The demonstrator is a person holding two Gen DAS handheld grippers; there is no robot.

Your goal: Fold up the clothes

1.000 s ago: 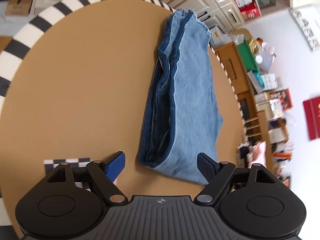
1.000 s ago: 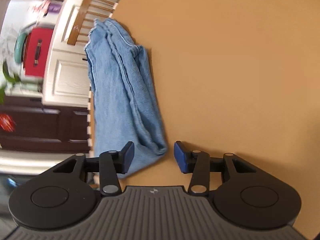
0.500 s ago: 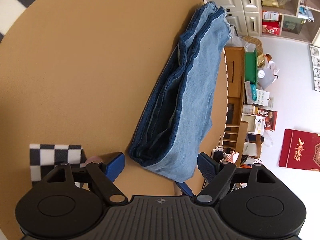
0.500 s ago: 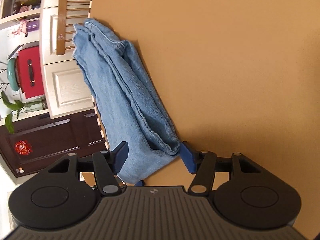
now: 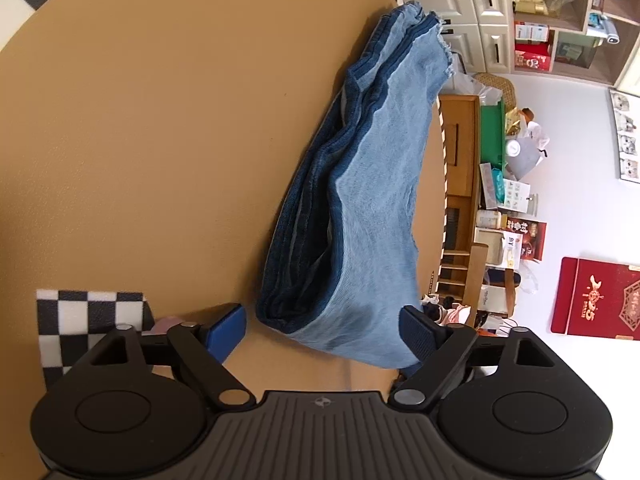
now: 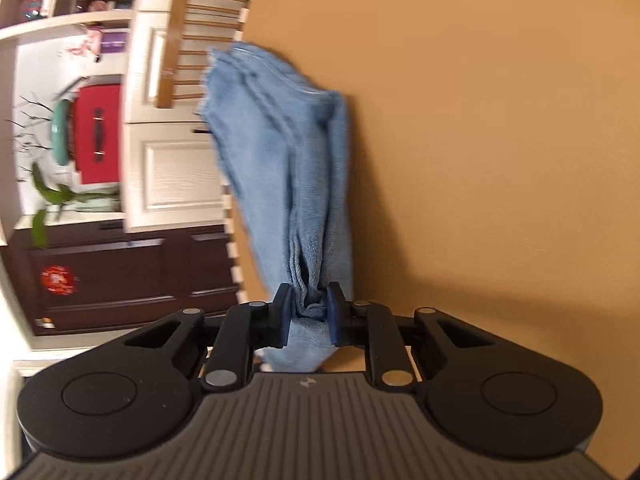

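Left wrist view first: the left gripper [image 5: 322,322] is held low over the tan table [image 5: 140,140], pointing along the length of the folded jeans [image 5: 368,200]. Its jaws are spread wide and have hold of nothing. The near folded end of the jeans sits right in the gap between the two blue fingertips [image 5: 226,328], closer to the right-hand finger, which looks about touching the light denim; the left-hand one stands apart from the dark edge. The jeans run away from the gripper toward the far rim of the table, stacked in several layers, darker denim showing on the left side and the paler face on the right, frayed hem at the far end. A black-and-white checkered cloth [image 5: 88,320] lies at the left, just beside the gripper's left finger. Shelves [image 5: 500,208] full of clutter show past the table edge on the right.

Right wrist view: the right gripper [image 6: 306,314] is rolled so the room looks sideways, with the table [image 6: 500,140] filling the right side. Its jaws are nearly closed and pinch a bunched-up fold of the jeans [image 6: 288,152] between the pads, fabric squeezed into creases there. The rest of the denim stretches away along the table's rim toward a wooden chair [image 6: 176,40]. This view is a bit blurry.
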